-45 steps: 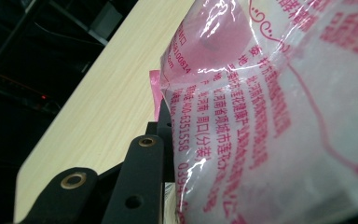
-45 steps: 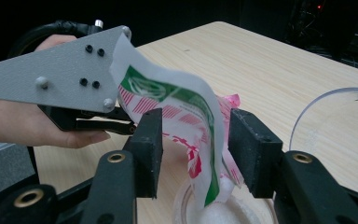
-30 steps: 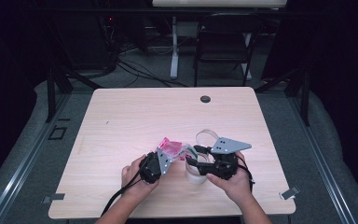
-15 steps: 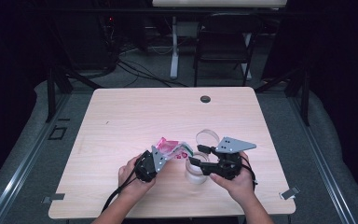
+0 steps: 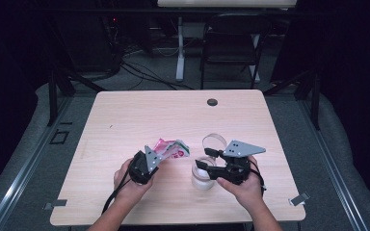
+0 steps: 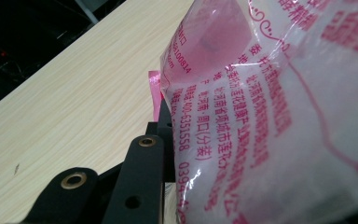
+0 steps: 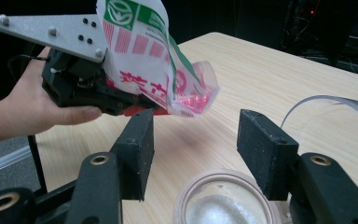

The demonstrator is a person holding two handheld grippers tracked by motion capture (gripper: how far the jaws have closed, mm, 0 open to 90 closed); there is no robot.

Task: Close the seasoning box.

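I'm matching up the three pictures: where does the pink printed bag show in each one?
High view: the pink bag sits left of centre, clamped in the left gripper.
Left gripper view: the bag fills the right side, close up.
Right gripper view: the bag hangs upper left, above the open jar.
Shared landmark: the wooden table.

Pink-printed clear plastic bag [image 6: 270,116] gripped against the left gripper's [image 6: 168,140] black jaw, held above light wooden table [image 6: 74,102].
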